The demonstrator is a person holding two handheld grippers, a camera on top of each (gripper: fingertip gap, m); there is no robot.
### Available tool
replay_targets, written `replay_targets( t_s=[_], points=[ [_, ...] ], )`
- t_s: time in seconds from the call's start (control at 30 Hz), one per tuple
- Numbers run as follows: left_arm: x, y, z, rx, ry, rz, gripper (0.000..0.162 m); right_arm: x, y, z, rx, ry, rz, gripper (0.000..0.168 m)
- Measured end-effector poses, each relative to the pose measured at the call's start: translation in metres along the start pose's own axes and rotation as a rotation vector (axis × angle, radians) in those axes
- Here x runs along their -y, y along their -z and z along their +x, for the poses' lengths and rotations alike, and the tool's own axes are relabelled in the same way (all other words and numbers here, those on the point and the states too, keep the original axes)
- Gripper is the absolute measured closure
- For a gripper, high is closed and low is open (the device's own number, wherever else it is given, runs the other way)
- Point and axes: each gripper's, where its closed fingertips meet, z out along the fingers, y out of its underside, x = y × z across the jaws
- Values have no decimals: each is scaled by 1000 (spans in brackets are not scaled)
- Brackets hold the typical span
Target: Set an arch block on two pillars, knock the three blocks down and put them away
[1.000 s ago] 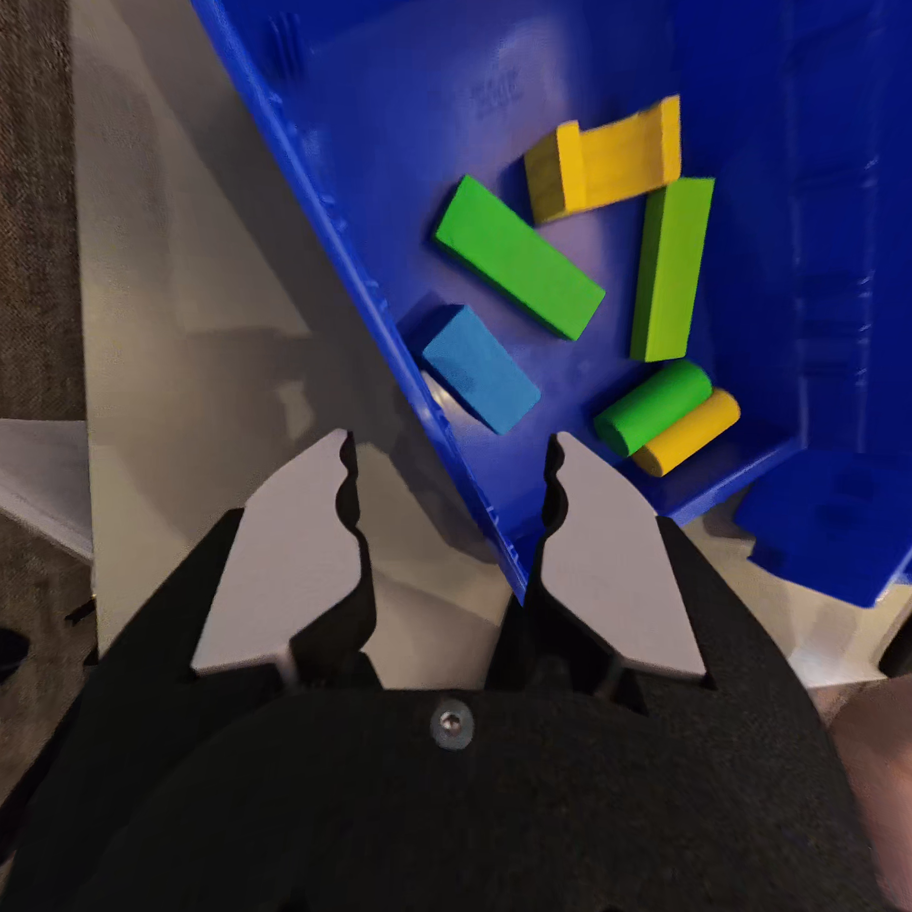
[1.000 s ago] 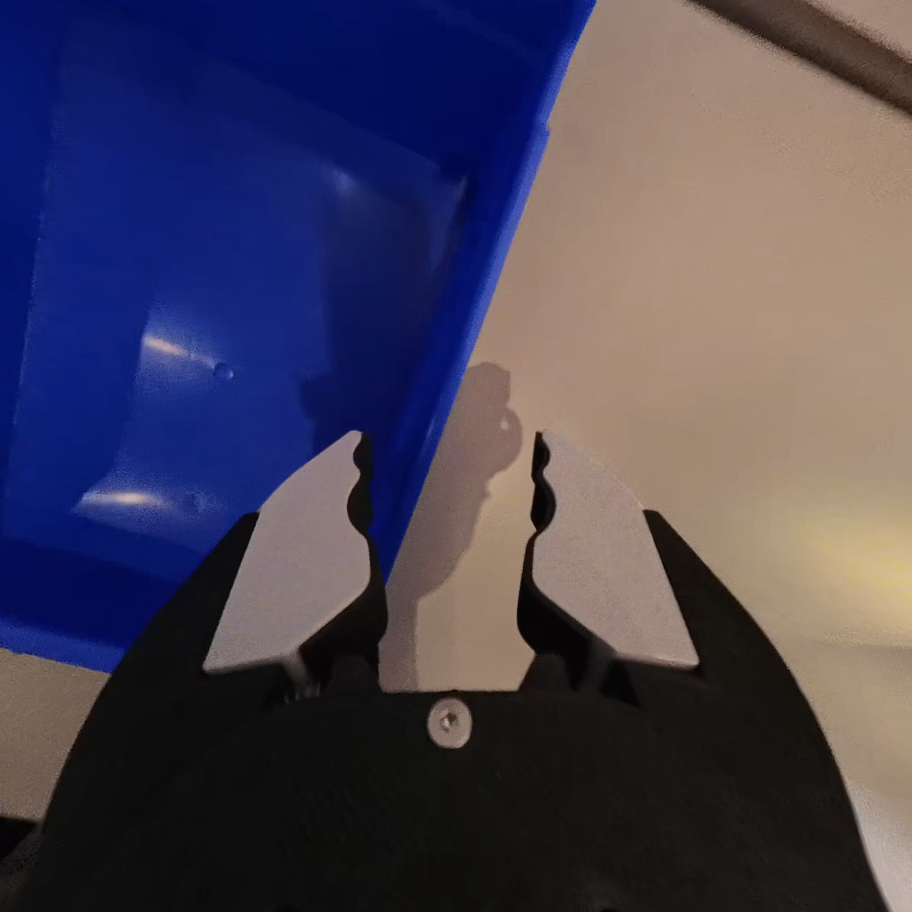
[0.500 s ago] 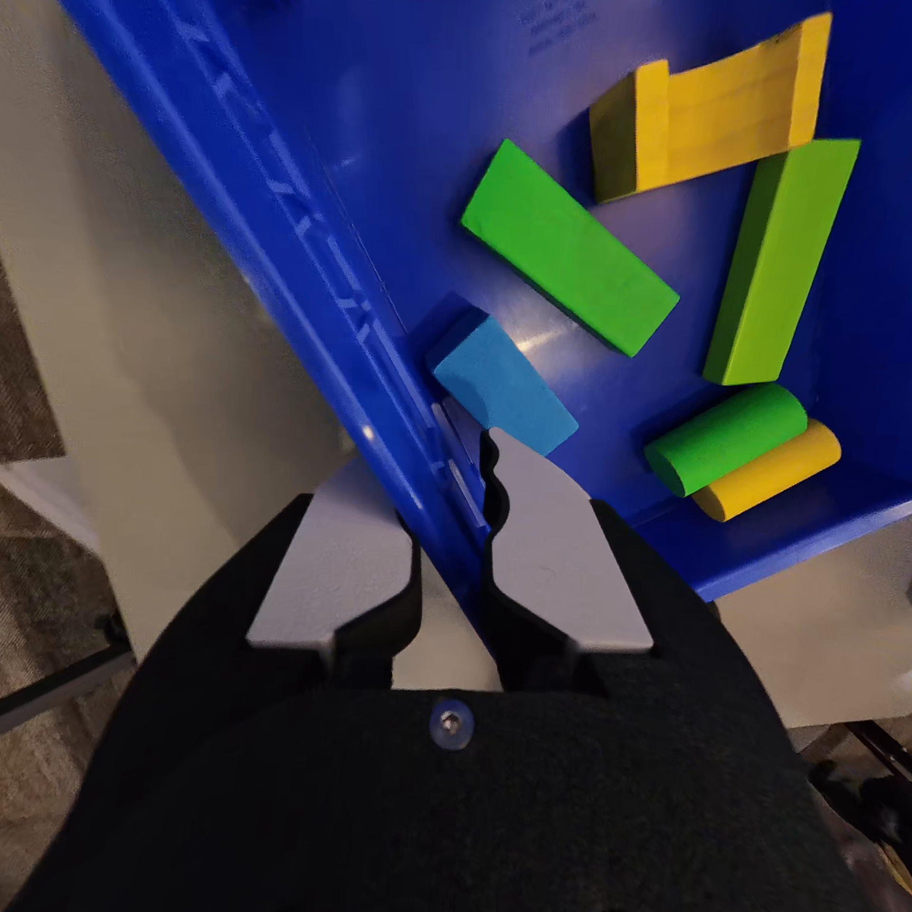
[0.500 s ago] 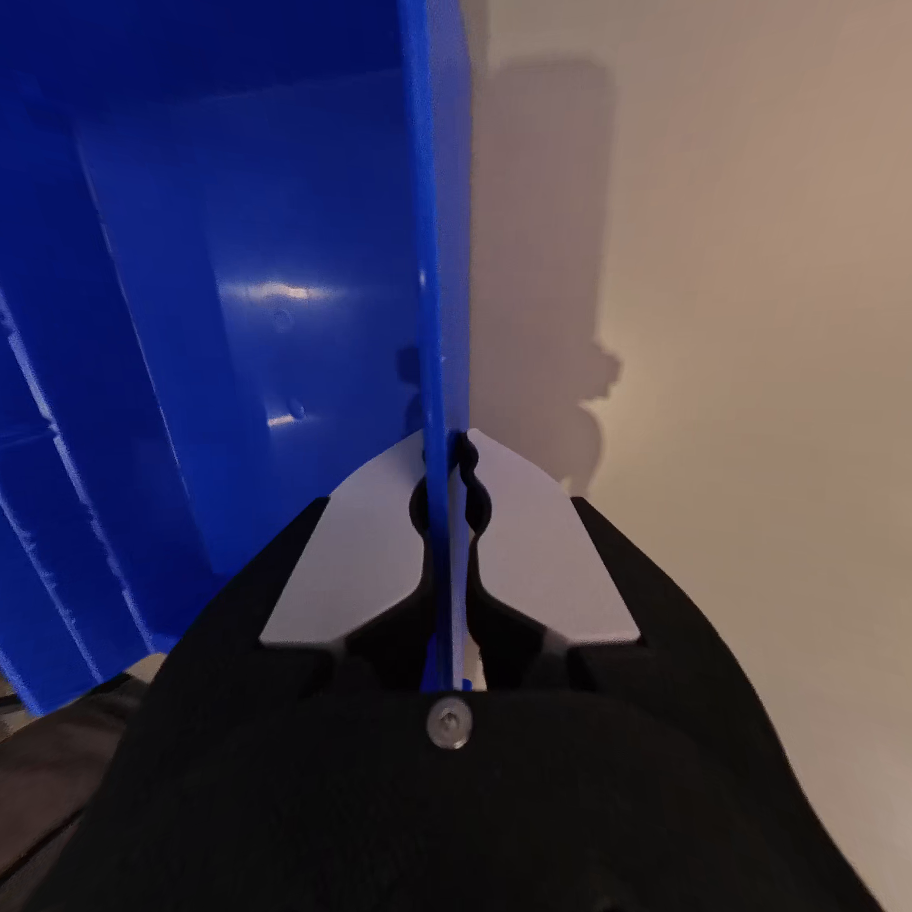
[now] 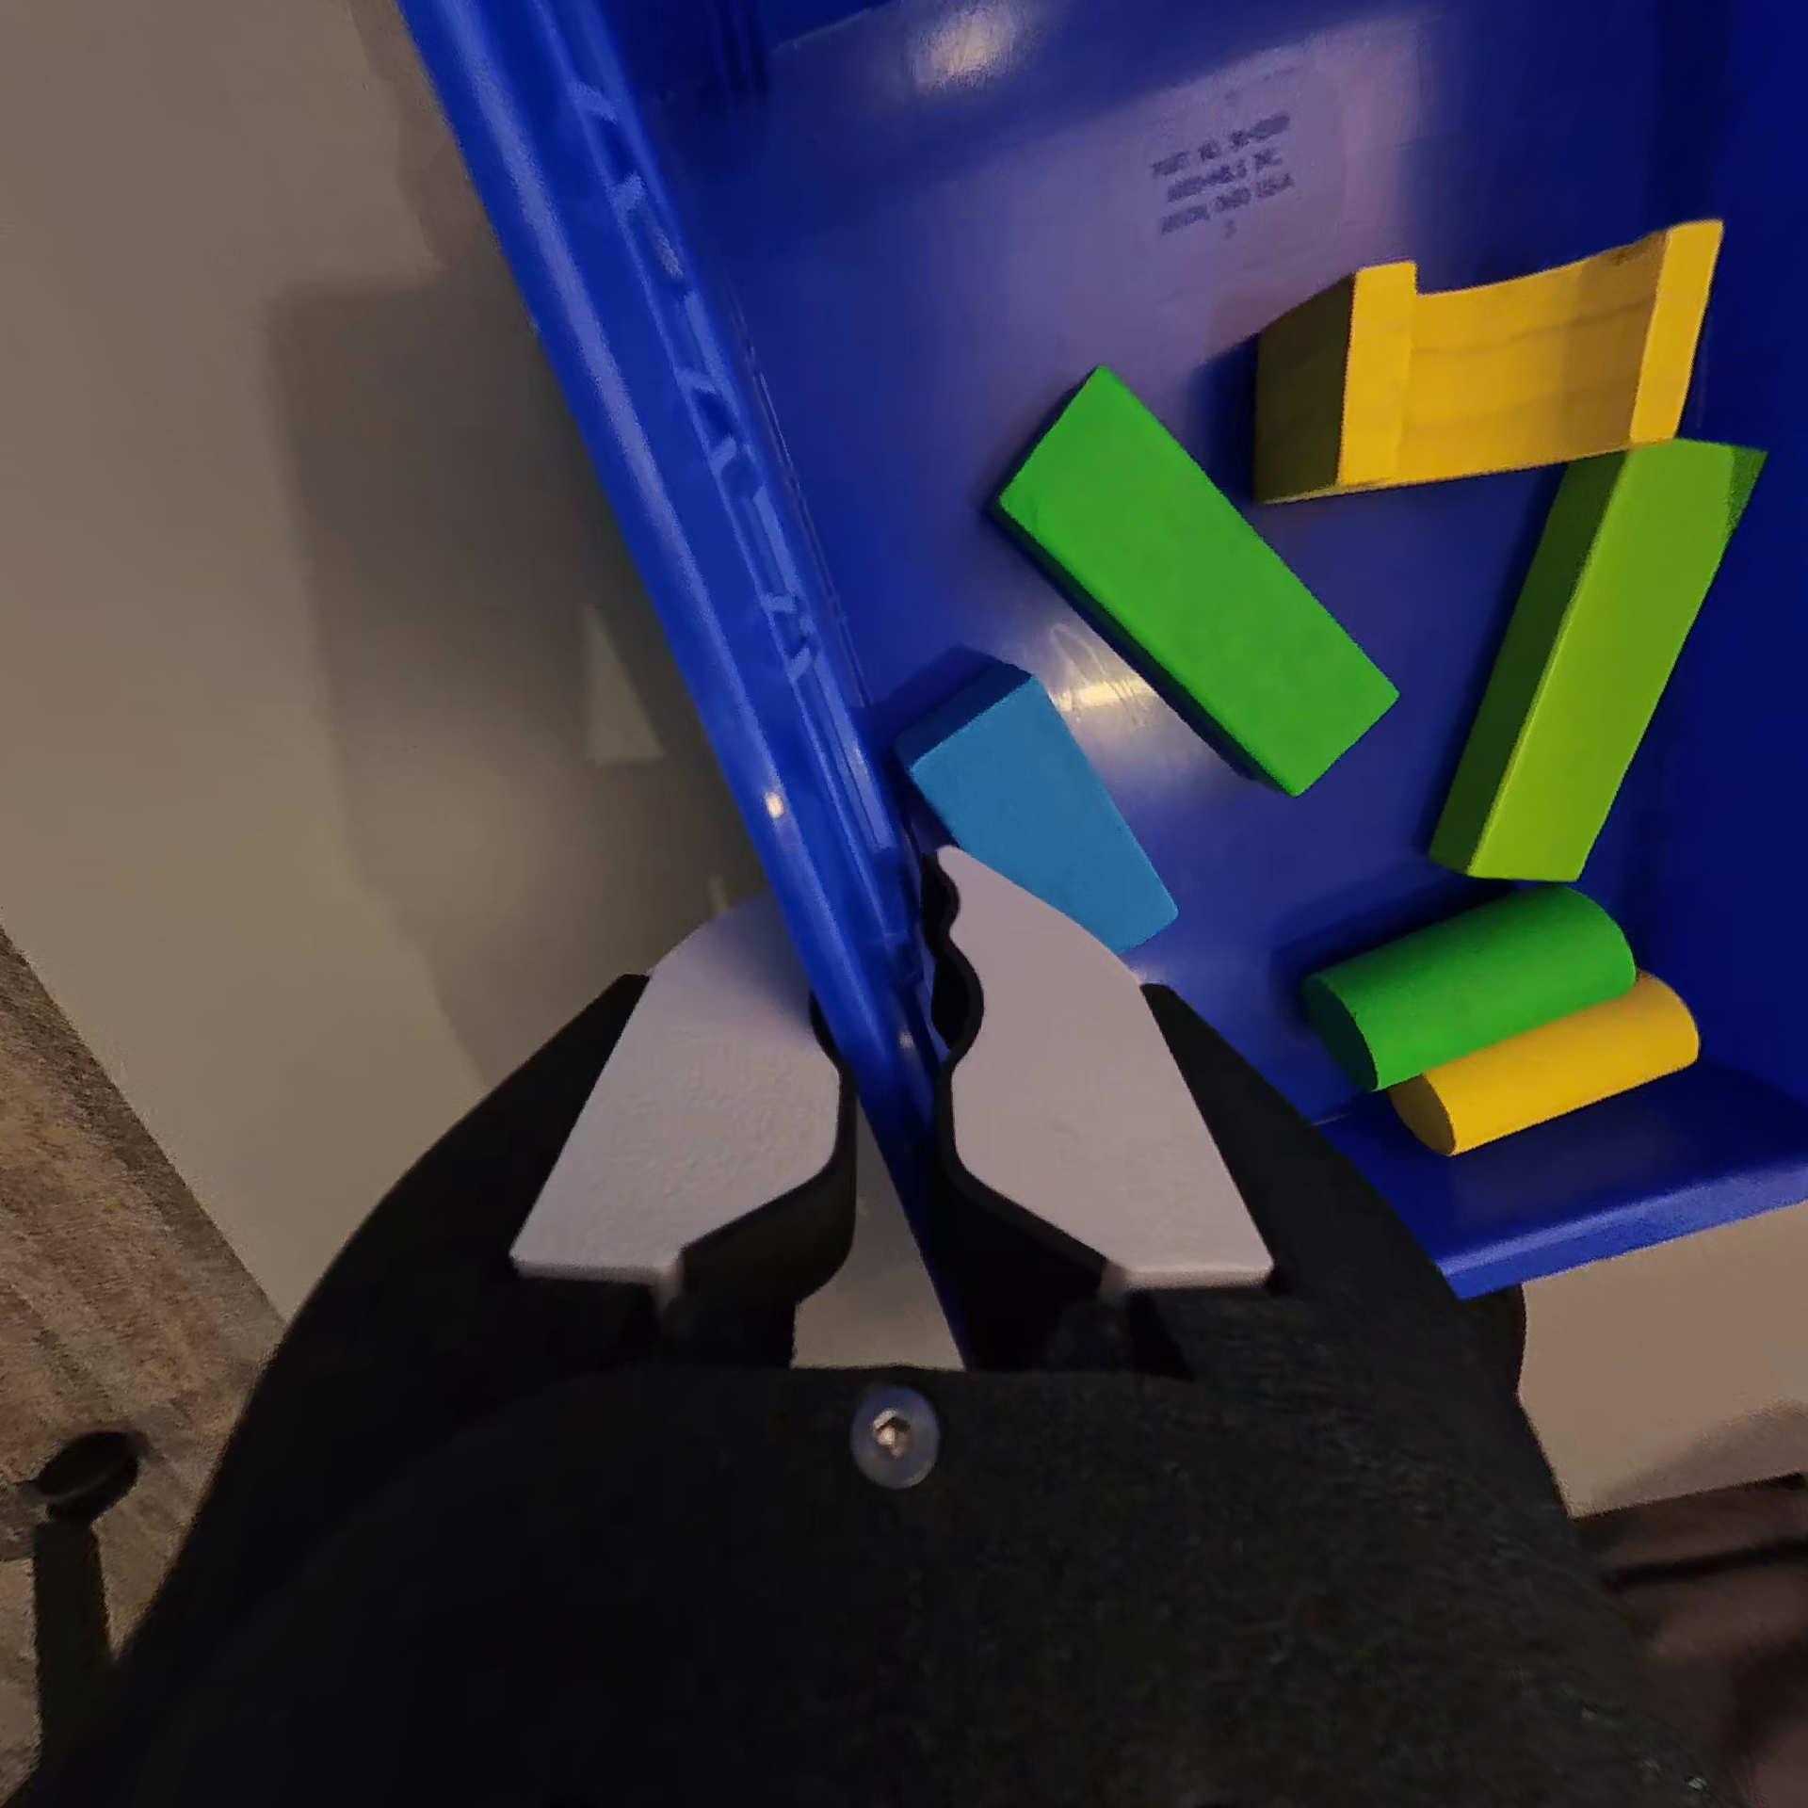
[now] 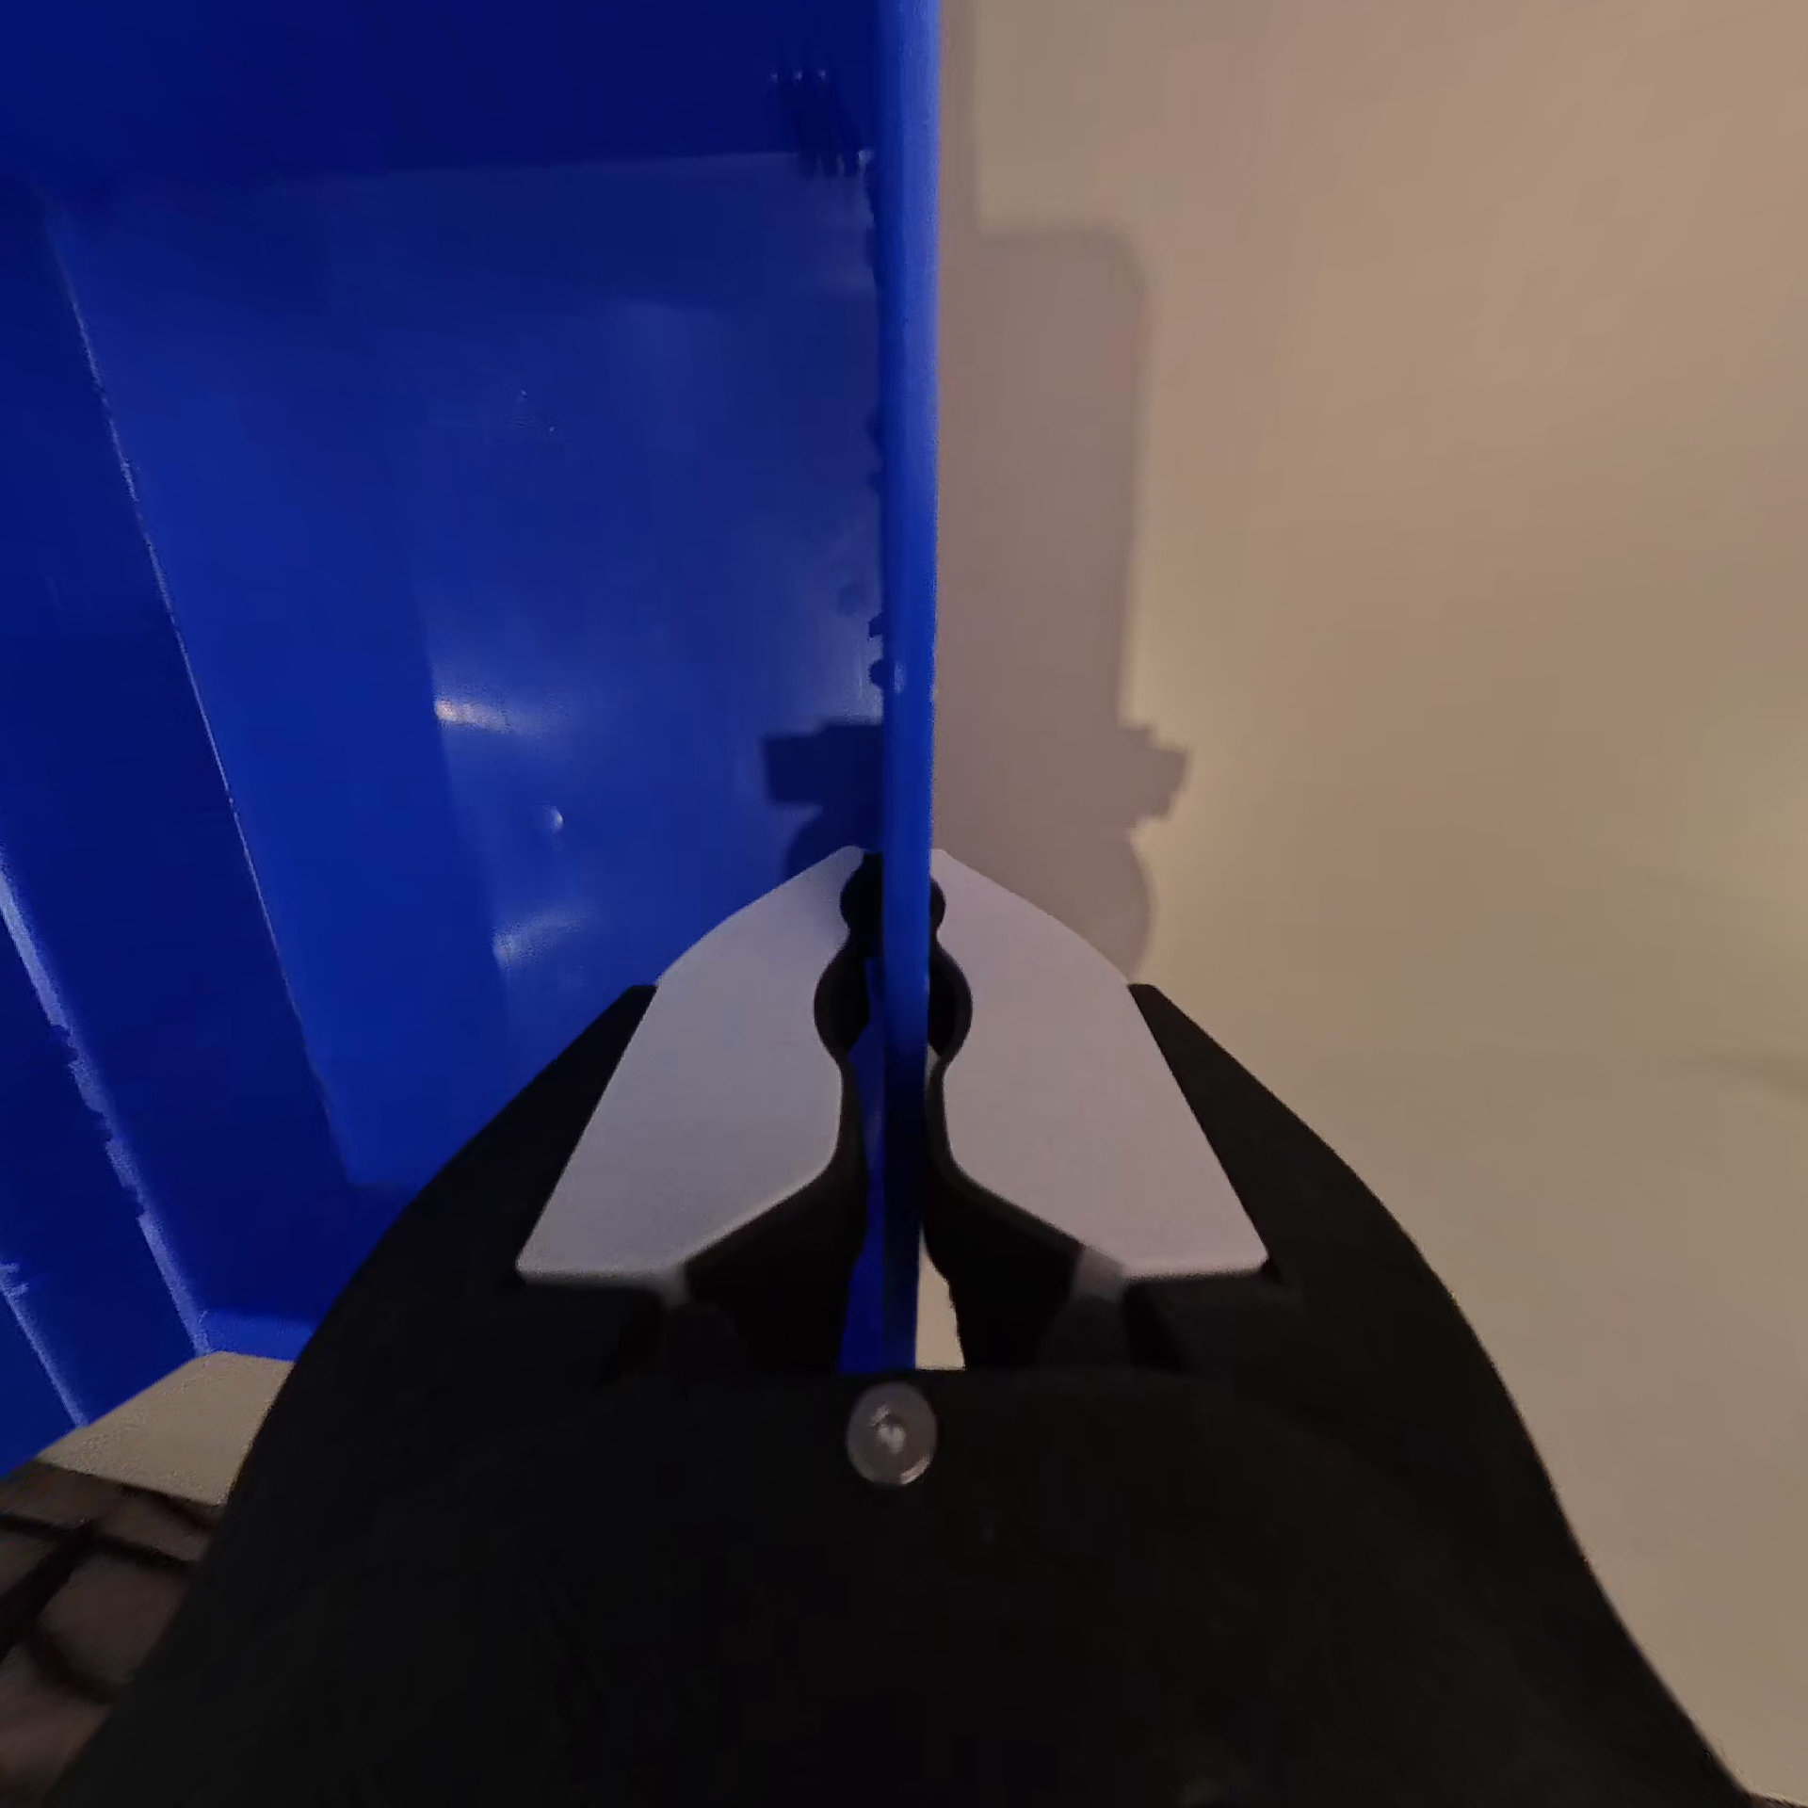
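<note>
A blue plastic bin (image 5: 744,509) holds several blocks: a yellow arch block (image 5: 1487,372), two green bars (image 5: 1194,577) (image 5: 1595,665), a light blue block (image 5: 1037,822), a green cylinder (image 5: 1468,988) and a yellow cylinder (image 5: 1556,1066). My left gripper (image 5: 881,900) is shut on the bin's left wall, one finger outside and one inside next to the blue block. In the right wrist view my right gripper (image 6: 895,871) is shut on the bin's right wall (image 6: 905,489). The blocks do not show in the right wrist view.
The bin rests over a pale table (image 5: 293,587) (image 6: 1419,587). Grey carpet floor (image 5: 88,1223) shows beyond the table's edge at lower left. A dark stand piece (image 5: 68,1487) sits low on the left. One gripper's finger ends stand about 75 centimeters off the other's.
Both grippers went from open beside the bin walls to shut on them. The bin has since shifted a little in both views, and the blocks look closer.
</note>
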Motion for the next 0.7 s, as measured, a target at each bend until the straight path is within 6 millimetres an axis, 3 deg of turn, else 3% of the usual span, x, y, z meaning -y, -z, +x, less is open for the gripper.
replay_targets(
  t_s=[0.2, 0.7],
  points=[
    [3, 0, 2, 0, -24, 13, 152, -4, 6, 35, -22, -41, 55, 161],
    [6, 1, -3, -24, -40, 44, 153, -17, 8, 41, -14, -145, 32, 161]
  ],
)
